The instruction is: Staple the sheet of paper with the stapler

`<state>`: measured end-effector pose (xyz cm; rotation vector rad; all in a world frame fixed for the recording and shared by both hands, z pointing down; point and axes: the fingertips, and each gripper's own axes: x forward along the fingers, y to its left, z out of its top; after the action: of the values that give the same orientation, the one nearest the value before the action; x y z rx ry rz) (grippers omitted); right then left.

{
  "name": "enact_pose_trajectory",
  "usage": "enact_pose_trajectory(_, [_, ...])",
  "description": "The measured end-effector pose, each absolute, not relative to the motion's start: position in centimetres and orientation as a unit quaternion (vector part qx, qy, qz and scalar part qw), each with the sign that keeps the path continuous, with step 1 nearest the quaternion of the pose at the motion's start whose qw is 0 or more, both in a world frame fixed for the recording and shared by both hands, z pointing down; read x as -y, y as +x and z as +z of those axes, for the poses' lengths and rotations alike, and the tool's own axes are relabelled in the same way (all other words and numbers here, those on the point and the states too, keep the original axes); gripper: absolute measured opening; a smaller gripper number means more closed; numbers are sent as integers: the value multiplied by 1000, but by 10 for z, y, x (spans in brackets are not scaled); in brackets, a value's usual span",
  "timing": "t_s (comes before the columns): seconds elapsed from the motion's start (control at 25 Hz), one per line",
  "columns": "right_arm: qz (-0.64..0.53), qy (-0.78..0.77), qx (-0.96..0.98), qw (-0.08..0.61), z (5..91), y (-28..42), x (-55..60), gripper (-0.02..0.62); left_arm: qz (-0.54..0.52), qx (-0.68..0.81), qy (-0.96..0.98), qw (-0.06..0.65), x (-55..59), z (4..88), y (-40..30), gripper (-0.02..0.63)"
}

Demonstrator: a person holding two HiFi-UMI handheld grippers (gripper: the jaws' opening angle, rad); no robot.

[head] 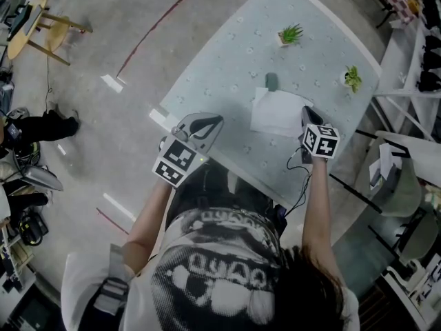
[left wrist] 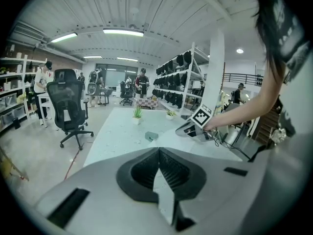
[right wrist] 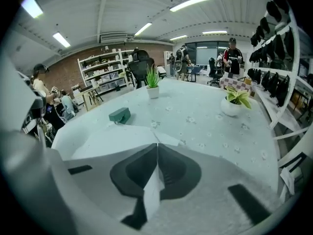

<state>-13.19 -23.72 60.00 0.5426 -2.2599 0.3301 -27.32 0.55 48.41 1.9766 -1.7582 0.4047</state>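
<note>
White sheets of paper (head: 275, 112) lie on the pale patterned table (head: 227, 67), also seen in the right gripper view (right wrist: 115, 141). A small dark green stapler (head: 271, 81) rests just beyond the paper's far edge (right wrist: 120, 115) (left wrist: 151, 136). My left gripper (head: 220, 119) is shut and holds nothing; it hangs over the table's near left edge, left of the paper. My right gripper (head: 304, 109) is shut too and empty, over the paper's right edge. In each gripper view the jaws meet at the tip (left wrist: 158, 149) (right wrist: 157, 145).
Two small potted plants (head: 290, 34) (head: 353, 78) stand at the table's far side. A black office chair (left wrist: 68, 106) stands on the floor to the left. Shelving (head: 413, 67) runs along the right of the table. People stand at the room's far end.
</note>
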Motion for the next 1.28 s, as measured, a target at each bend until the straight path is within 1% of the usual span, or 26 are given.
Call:
enact_pose_trajectory(0.52, [141,218,889,376,603,-145,240,15,159,630,725,229,-1,485,-272,3])
enact_pose_trajectory(0.64, [143,217,890,374,603,-146,239,32,161,629,726,228,-1,486,-272,3])
enact_pose_trajectory(0.76, [139,219,892,371,600,-144,239,64,162,627,728,223,4,484,-274,3])
enact_pose_trajectory(0.96, [125,209,900,361,586,-139,230,89,172,614,743,205,26,476,-280,3])
enact_pose_trajectory(1.28, [140,188,914,332,569,-125,181,83,225,547,791,158,82,457,-278,3])
